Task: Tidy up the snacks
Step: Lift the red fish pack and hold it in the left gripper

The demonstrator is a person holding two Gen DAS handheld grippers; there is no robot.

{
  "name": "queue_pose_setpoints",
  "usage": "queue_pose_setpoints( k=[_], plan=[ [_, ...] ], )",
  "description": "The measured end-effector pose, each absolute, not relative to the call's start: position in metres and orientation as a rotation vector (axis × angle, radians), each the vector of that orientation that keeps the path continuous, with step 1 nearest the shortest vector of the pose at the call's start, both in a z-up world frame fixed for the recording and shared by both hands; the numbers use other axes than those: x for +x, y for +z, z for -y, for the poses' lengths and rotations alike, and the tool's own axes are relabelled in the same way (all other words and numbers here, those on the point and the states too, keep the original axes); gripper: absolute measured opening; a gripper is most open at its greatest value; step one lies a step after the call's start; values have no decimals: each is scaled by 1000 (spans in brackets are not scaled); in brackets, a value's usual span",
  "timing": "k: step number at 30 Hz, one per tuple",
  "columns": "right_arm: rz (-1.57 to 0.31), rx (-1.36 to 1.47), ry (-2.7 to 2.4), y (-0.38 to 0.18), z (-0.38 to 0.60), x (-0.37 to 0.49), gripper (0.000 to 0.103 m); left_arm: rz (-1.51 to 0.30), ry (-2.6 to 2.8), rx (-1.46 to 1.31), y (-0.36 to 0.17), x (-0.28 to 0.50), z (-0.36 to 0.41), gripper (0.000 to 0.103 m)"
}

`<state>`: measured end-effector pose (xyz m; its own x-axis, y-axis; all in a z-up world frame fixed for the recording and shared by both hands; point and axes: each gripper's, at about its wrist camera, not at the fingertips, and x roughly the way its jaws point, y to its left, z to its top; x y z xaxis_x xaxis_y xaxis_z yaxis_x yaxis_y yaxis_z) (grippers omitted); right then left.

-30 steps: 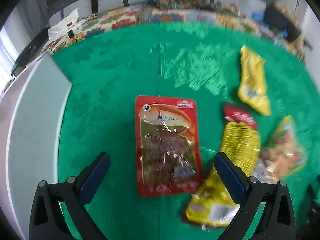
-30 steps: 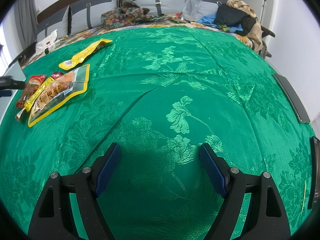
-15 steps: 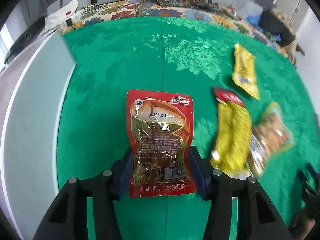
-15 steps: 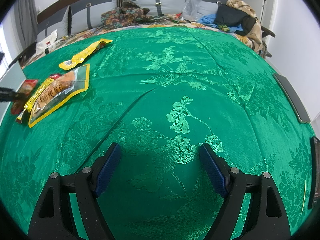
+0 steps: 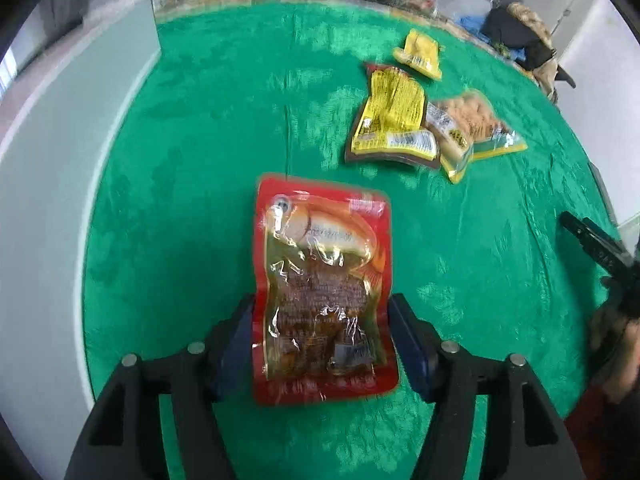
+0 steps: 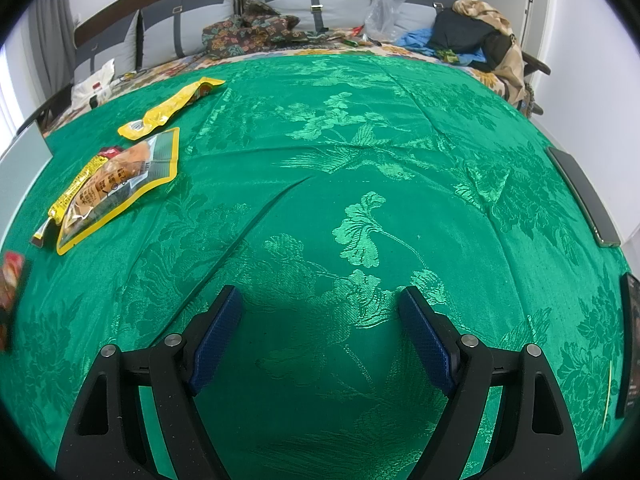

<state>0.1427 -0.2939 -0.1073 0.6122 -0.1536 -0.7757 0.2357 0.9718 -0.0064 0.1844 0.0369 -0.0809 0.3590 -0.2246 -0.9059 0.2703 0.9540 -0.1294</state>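
Clamping one red packet (image 5: 324, 288), left claw (image 5: 320, 332); right claw (image 6: 320, 336) spread; three packets (image 5: 394, 116) apart.

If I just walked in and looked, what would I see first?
The red fish snack packet, pinched between the fingers of the left gripper over the shiny green cloth. Next, the other snacks on the cloth farther off: a yellow packet overlapping a clear yellow-edged bag, and a smaller yellow packet beyond them. The right gripper is open, holding nothing.
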Motion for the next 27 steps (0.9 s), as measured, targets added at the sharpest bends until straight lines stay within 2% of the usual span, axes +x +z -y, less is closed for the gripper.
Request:
queue_pose_setpoints(
  k=[2, 8, 14, 27],
  plan=[
    [-884, 99, -225, -107, 294, 142, 84, -1138, -316, 67, -81, 184, -30, 81],
    [-884, 100, -225, -107, 294, 142, 84, -1075, -271, 148, -91, 183, -19, 103],
    [-885, 100, -225, -107, 294, 143, 84, -971, -255, 123, -99, 174, -30, 103],
    [-923, 121, -233, -106, 295, 147, 84, -953, -245, 107, -97, 170, -33, 103]
  ],
)
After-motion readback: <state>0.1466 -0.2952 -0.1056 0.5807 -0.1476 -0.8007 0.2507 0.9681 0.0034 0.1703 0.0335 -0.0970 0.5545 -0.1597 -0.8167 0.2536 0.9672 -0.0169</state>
